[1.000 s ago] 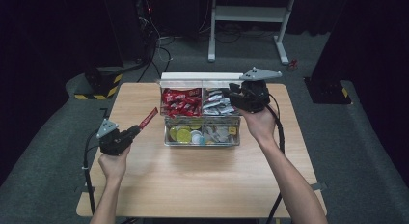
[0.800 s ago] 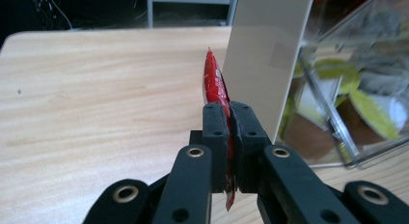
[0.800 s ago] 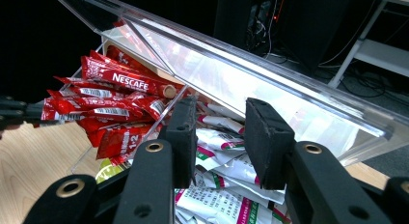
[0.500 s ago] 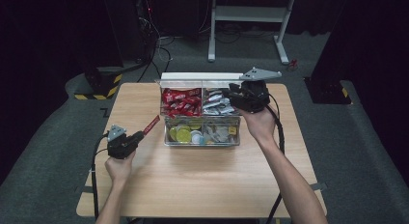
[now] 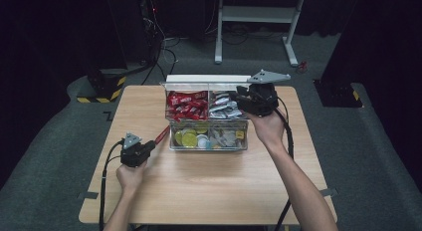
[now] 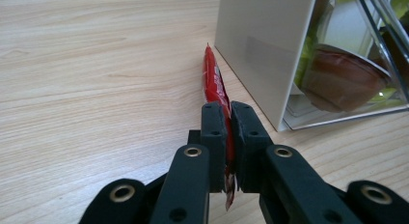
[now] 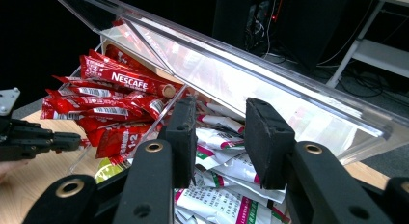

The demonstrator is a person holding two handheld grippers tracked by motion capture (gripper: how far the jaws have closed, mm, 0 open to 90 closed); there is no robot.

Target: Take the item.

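Observation:
A clear acrylic box [image 5: 171, 141] with four compartments stands at the table's middle. Red Nescafe sachets [image 5: 185, 105] fill its rear left compartment and white sachets [image 5: 223, 107] the rear right. My left gripper [image 5: 151, 144] is shut on one red sachet [image 5: 160, 135], held low beside the box's front left corner. In the left gripper view the red sachet [image 6: 213, 84] sticks out past the left gripper [image 6: 229, 137] along the box wall [image 6: 260, 55]. My right gripper [image 5: 241, 99] hovers open over the white sachets [image 7: 217, 185], nothing between its fingers [image 7: 267, 137].
The box's clear lid [image 7: 251, 79] stands raised at the back. Front compartments hold yellow-green capsules [image 5: 188, 138] and small packets [image 5: 225, 138]. A brown capsule [image 6: 340, 79] shows through the wall. Bare wooden table [image 5: 199, 186] lies in front of the box.
My left gripper has shifted right and slightly nearer the person, bringing the red sachet down low beside the box's front left corner. The right gripper has stayed put.

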